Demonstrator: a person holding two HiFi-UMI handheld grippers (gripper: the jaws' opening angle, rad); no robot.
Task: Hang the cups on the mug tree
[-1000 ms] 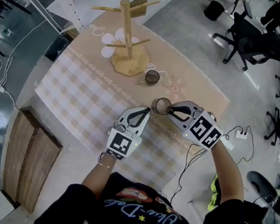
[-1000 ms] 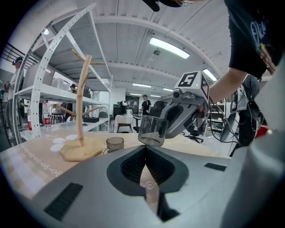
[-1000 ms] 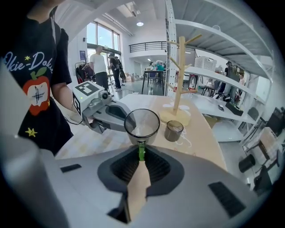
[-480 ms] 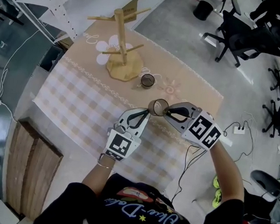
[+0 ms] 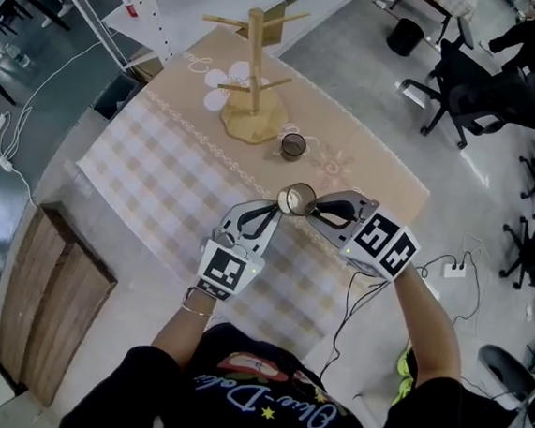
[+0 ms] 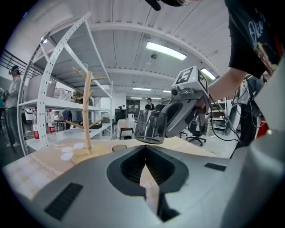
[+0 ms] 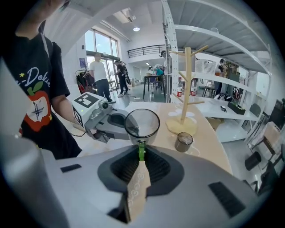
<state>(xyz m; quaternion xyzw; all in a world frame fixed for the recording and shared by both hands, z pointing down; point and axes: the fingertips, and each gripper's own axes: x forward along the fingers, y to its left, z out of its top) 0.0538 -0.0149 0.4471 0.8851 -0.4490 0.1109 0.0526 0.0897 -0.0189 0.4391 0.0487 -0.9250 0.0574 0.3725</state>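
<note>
Cup (image 7: 141, 124) aloft, pinched by right gripper (image 7: 141, 150)

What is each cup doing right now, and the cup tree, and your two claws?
Held cup: in the air, gripped by its green handle.
Right claw: shut on the held cup's handle.
Left claw: shut, holding nothing.
Other cup: standing upright on the table, near the tree's base.
Mug tree: upright, no cup on its pegs.

Mug tree (image 5: 253, 85) at the table's (image 5: 149, 173) far edge, dark cup (image 5: 294, 146) just beside its base, open cloth toward the left edge, left gripper (image 5: 275, 209) close beside the held cup (image 5: 297, 200)
</note>
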